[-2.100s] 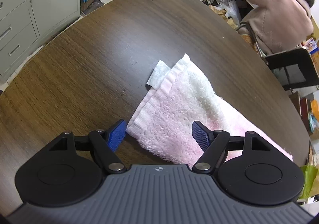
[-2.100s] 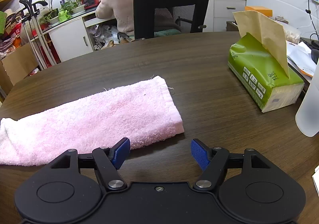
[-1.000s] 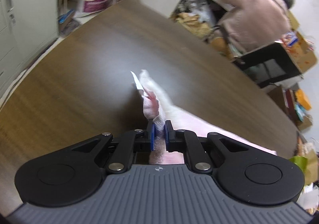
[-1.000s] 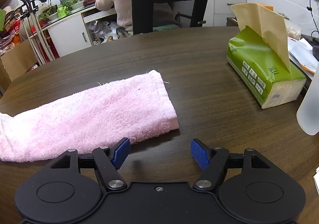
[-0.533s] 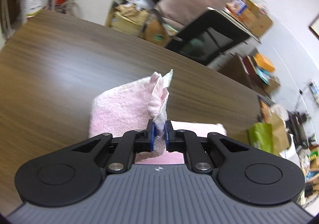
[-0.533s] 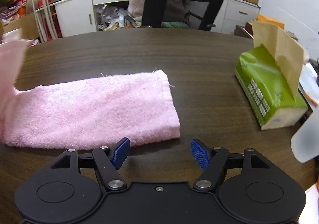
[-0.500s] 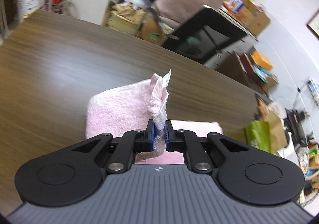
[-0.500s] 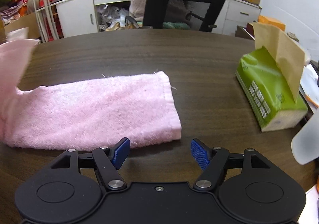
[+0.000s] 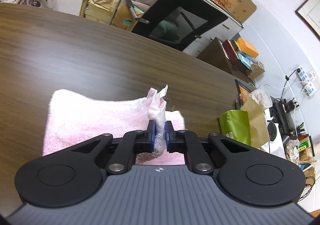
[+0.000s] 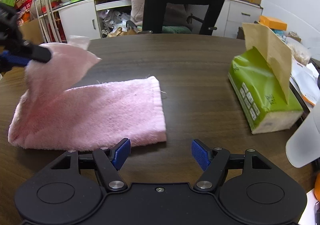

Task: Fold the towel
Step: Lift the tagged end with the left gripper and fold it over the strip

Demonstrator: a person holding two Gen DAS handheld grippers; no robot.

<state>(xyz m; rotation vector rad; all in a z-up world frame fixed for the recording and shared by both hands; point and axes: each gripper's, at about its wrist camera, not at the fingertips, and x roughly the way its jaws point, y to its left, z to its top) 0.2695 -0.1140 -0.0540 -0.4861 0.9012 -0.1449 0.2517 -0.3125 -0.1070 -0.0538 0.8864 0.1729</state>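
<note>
Between left gripper (image 9: 159, 135) pads: towel (image 9: 96, 117) corner.

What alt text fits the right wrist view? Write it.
A pink towel lies on a dark wooden table, one end lifted by the left gripper. The right gripper hangs open nearby; a green tissue pack sits to the right.

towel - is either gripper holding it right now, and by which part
The left gripper is shut on the pink towel, pinching its lifted end, near a corner. The right gripper is open and holds nothing.
</note>
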